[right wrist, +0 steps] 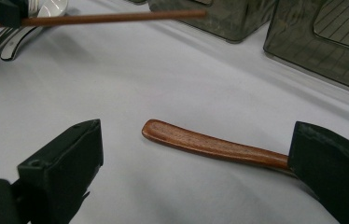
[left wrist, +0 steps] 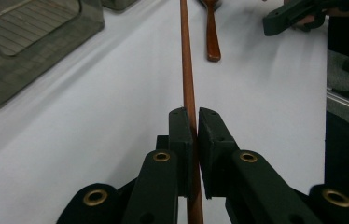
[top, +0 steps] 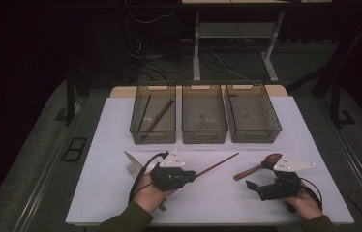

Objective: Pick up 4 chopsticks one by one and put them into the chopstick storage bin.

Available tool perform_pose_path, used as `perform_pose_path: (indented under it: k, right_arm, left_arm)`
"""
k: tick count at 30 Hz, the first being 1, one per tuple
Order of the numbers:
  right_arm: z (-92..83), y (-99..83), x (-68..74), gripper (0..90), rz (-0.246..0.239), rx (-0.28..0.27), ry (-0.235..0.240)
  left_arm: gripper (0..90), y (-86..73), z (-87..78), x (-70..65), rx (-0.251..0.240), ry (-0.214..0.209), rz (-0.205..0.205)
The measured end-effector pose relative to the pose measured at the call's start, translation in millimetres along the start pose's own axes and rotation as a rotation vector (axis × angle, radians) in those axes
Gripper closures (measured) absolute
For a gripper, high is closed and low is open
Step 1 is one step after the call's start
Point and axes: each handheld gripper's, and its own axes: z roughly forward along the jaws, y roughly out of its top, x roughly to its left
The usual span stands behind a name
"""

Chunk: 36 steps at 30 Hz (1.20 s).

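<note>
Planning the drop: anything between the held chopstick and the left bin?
Nothing visible. The left tongs are shut on the chopstick, and bare table lies between it and the left bin, which is open-topped and already holds two chopsticks.

No readable text, label, brand, number or sign in any view. Surfaces checked: the three smoky bins (top: 204, 118), white table top (top: 121, 193), wooden chopstick (left wrist: 187, 70), wooden spoon (right wrist: 210, 145), grey plates on both grippers. All are blank or too dim and small to read.
</note>
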Motion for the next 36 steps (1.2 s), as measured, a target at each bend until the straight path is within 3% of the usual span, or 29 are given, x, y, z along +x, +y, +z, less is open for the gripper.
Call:
perform_pose_path:
  k: [12, 36]
  right_arm:
    - [0.6, 0.0, -0.5, 2.9, 0.003, 0.003, 0.001]
    - [1.6, -0.4, -1.6, 2.9, 0.012, 0.004, 0.002]
  left_arm:
    - [83.4, 1.3, -26.0, 15.4, -0.06, 0.026, -0.027]
    - [83.5, 1.5, -69.4, 54.0, -0.146, 0.121, -0.08]
